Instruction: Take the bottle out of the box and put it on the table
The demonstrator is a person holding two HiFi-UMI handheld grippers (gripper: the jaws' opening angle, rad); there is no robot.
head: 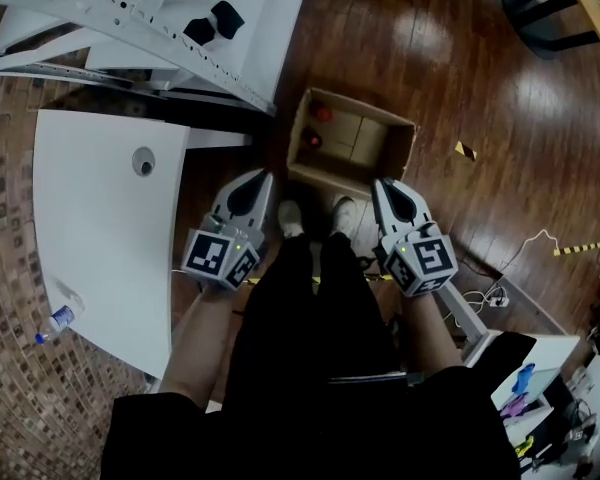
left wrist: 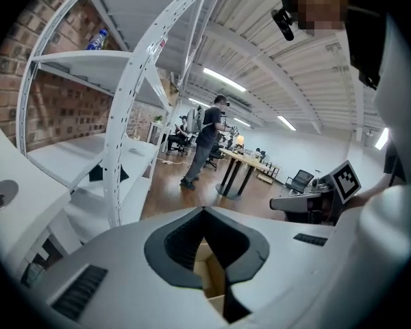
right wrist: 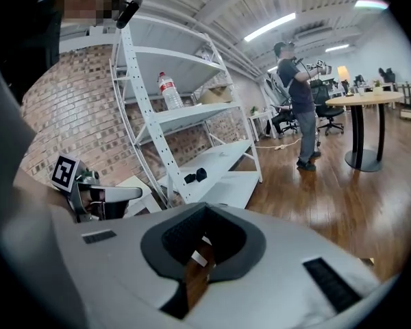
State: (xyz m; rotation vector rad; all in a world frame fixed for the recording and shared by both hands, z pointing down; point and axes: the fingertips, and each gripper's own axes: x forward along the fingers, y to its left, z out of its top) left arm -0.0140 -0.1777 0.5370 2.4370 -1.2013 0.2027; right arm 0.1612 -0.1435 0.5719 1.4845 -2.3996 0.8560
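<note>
Now, left gripper [head: 266, 177]: held low beside the person's left leg, forearm reaching down and forward, nose tilted a little below level toward the box [head: 398, 146]; jaws closed tip to tip with nothing gripped. Its own view shows only a sliver of cardboard through the dark hollow behind the tips.
Right gripper [head: 379, 184]: mirrored beside the right leg, with the same shallow downward tilt; jaws likewise pressed together and empty; brown floor shows through its hollow.
Marker cubes: one at the rear of each gripper, left [head: 220, 258] and right [head: 423, 261]; matte white faces with black square patterns.
Box: open-topped brown cardboard, rectangular, on the floor just ahead of the person's white shoes [head: 290, 216]; both gripper tips are near its closer rim, apart from it.
Bottle [head: 313, 140]: inside the box at its left end, seen from above as a round red cap; a second red cap [head: 323, 113] lies just beyond it.
Table [head: 90, 218]: smooth white slab at the left, well apart from the box; a round grey grommet [head: 143, 161] is set into it.
Floor [head: 480, 78]: dark wood planks — glossy, catching the ceiling lights.
Shelving [right wrist: 192, 115]: white perforated-metal rack against a brick wall.
</note>
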